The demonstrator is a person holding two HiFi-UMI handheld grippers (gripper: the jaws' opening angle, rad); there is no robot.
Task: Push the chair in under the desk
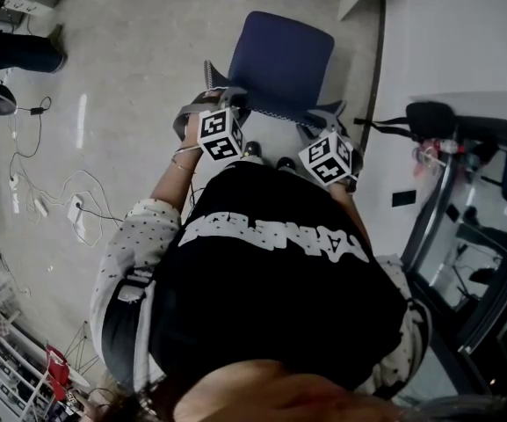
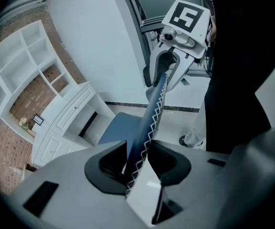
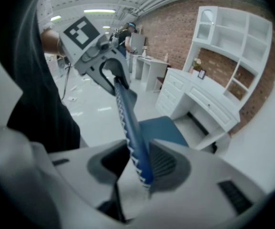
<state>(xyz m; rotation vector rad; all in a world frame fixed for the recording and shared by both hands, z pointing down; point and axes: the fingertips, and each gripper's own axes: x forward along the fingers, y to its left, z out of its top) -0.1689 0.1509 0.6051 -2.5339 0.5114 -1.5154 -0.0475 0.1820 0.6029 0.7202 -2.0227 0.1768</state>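
Two pairs of jaws stand narrow, each closed on the same thin thing: the top edge of the backrest [image 2: 155,109], dark blue with a white zigzag seam. In the left gripper [image 2: 138,157], the edge passes down between the two dark pads [image 2: 109,163], and they press it from both sides. In the right gripper [image 3: 138,160] the same edge lies flat against the ribbed pad [image 3: 163,162], and the other pad stands close at its other side, so this gripper clamps the edge too. The edge runs straight from one gripper to the other; each gripper view shows the opposite gripper, with its black-and-white marker cube, biting the far end.

In the head view both grippers point down and forward, side by side, at the left and right corners of the backrest. The person [image 1: 271,280], in a black top with white print, stands directly behind it.

The blue chair [image 1: 281,58] stands on the pale glossy floor [image 1: 121,69], with its seat turned away from the person. The seat faces the white desk [image 3: 208,104], which has drawers and an open space for the knees. A strip of floor shows between seat and desk. White shelves [image 3: 232,46] rise above the desk against a red brick wall [image 3: 170,27].
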